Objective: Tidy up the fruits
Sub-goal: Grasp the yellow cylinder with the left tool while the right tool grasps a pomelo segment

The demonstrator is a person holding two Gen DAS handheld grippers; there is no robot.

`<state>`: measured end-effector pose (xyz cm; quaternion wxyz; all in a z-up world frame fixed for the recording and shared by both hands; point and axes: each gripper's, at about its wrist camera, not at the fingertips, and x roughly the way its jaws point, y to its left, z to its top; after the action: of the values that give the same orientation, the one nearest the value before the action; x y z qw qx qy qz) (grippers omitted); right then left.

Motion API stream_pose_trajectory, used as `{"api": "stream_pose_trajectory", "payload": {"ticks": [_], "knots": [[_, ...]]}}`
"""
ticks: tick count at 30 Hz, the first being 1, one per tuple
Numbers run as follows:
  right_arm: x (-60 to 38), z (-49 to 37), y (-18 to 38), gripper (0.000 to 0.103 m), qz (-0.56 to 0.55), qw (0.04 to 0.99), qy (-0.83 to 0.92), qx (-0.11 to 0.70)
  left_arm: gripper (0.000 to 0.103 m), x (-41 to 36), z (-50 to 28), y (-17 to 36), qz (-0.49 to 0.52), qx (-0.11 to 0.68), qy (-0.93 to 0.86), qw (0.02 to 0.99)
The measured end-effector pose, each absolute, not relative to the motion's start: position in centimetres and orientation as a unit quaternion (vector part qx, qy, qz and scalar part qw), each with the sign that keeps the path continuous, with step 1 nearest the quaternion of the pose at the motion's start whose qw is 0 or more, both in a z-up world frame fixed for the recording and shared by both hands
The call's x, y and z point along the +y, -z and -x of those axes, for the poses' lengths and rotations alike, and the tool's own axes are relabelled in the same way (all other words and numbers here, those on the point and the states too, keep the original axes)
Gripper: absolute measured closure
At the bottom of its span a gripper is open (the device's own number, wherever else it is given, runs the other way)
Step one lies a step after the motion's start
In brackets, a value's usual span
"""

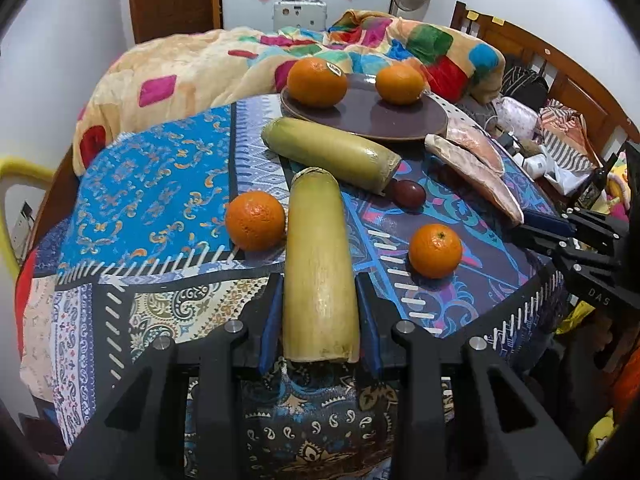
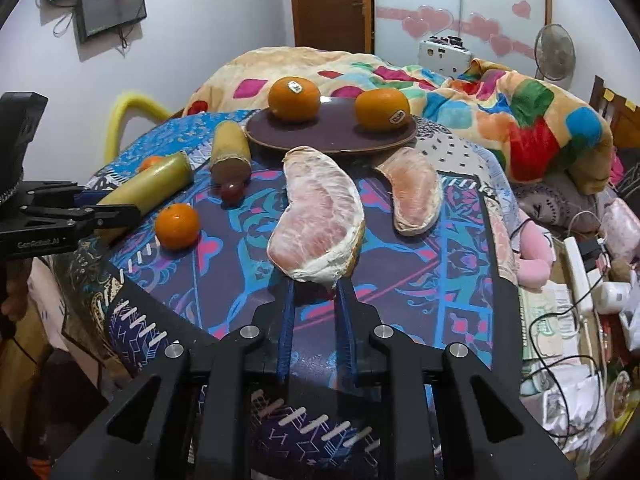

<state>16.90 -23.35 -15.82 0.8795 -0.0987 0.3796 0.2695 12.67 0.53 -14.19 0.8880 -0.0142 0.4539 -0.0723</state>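
Left gripper (image 1: 320,312) closed around the near end of a long pale yellow-green cut stalk (image 1: 318,264), blue-padded fingers (image 1: 272,312) pressed to both its sides. Right gripper (image 2: 316,284) narrowed onto the near tip of a large pink peeled pomelo segment (image 2: 320,216), fingers touching its white rind. Second pomelo segment (image 2: 416,192) just to the right on the patterned patchwork cloth (image 2: 440,264). Second yellow-green stalk (image 1: 332,152) lying crosswise beyond the first, beside the dark brown round plate (image 1: 400,120) carrying two oranges (image 1: 317,82). Loose oranges (image 1: 255,221) either side of the held stalk; small dark red fruit (image 1: 410,194) near the crosswise stalk's end.
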Motion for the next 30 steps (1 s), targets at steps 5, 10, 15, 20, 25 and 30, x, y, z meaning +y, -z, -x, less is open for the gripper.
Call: {"api": "stream_pose_trajectory", "payload": {"ticks": [5,10,15,20,25,30], "knots": [[-23.3,-17.7,15.0,0.05,0.075,0.883,-0.278,0.371,0.067,0.4,-14.1,14.5,0.013,0.461,0.073,0.884],[-22.2,-19.6,15.1,0.05,0.081,0.884,-0.276,0.369,0.067,0.1,-15.7,14.8,0.015,0.463,0.075,0.883],[-21.8,-21.9,16.3,0.05,0.067,0.875,-0.278,0.391,0.067,-0.5,-17.1,14.9,0.009,0.464,0.077,0.883],[-21.5,-22.7,16.7,0.051,0.067,0.875,-0.28,0.388,0.067,-1.0,-17.9,14.9,-0.004,0.458,0.079,0.886],[-21.5,-22.4,16.6,0.056,0.067,0.878,-0.28,0.382,0.068,-1.2,-17.9,15.0,-0.013,0.451,0.076,0.889],[-21.8,-22.1,16.3,0.057,0.062,0.882,-0.274,0.378,0.068,-1.4,-17.6,14.6,-0.016,0.444,0.077,0.892]]}}
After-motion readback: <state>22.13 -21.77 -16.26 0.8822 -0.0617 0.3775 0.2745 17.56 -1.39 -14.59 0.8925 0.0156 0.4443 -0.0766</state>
